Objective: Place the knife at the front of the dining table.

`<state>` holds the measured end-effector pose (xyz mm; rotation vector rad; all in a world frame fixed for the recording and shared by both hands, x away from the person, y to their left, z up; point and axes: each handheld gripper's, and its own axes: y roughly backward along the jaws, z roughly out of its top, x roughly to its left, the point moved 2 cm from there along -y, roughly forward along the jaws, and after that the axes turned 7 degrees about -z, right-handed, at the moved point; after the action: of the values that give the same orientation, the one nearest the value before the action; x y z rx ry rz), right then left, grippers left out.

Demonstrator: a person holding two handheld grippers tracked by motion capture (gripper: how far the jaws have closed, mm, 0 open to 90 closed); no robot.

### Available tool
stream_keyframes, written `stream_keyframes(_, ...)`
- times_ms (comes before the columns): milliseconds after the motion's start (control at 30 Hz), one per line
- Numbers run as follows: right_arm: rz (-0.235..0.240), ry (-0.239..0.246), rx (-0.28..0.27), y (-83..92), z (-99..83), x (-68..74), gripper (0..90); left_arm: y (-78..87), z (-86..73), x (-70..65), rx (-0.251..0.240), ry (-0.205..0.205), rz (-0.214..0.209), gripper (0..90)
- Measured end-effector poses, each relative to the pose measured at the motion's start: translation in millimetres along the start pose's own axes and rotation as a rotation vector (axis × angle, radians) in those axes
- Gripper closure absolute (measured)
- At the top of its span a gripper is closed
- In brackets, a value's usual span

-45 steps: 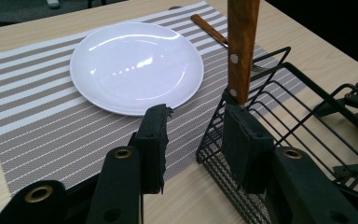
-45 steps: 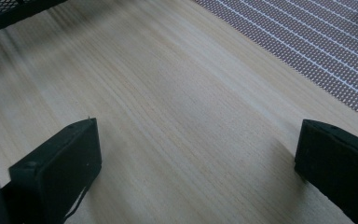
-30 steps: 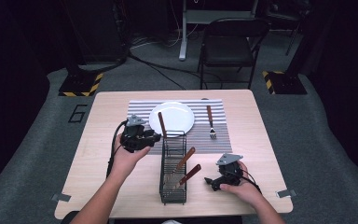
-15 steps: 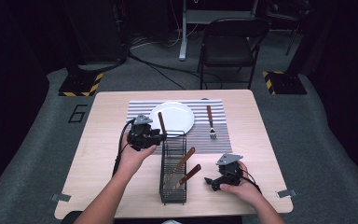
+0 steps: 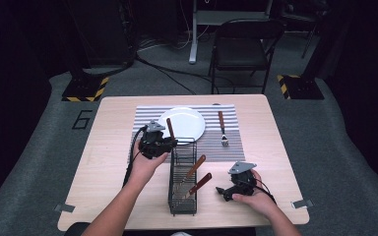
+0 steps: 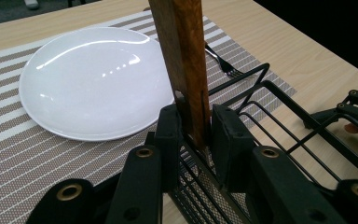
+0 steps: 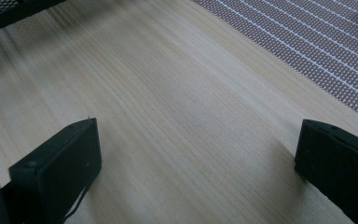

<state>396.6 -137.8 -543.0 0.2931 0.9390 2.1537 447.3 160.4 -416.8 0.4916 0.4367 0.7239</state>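
The wire caddy stood on the wooden table, its far end just over the near edge of the striped placemat, and everything else may be placed from it. At the caddy's far left corner the left gripper had just been closing its jaws, and they stood pressed on either side of a wooden-handled utensil; in the left gripper view the brown handle rose upright between the two black pads, which touched it low down, directly above the caddy's mesh and rim. The utensil's lower end was hidden behind the jaws and the wire, so what kind of utensil it was could not be told. The person's left hand carried this gripper from the caddy's left side. Two more wooden-handled utensils leaned inside the caddy, handles tilted up towards its right. Beyond the caddy's far end a white plate lay on the placemat, close to the held handle, and a fork lay on the mat to the caddy's far right, apart from the plate. To the right of the caddy's near end, well clear of it, the right gripper rested low over the bare table in the right hand; in the right gripper view its jaws stood wide apart with nothing but the table's wood between them.
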Motion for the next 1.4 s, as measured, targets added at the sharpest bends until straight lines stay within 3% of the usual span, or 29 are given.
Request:
stream_keyframes(633,0.0,0.0,0.0,0.0,0.0,0.0,0.0,9.1,-7.5,-12.9,-0.026,-0.066,0.01,75.2)
stream_keyframes(833,0.0,-0.001,0.001,0.0,0.0,0.0,0.0,7.6,-7.7,-21.9,-0.03,-0.101,-0.017,76.8)
stream_keyframes(1133,0.0,0.001,0.0,0.0,0.0,-0.1,0.0,0.0,-5.5,-21.9,-0.047,-0.087,-0.055,80.4)
stream_keyframes(1400,0.0,0.0,0.001,0.0,0.0,0.0,0.0,-2.1,-4.7,-23.7,-0.046,-0.096,-0.044,80.8)
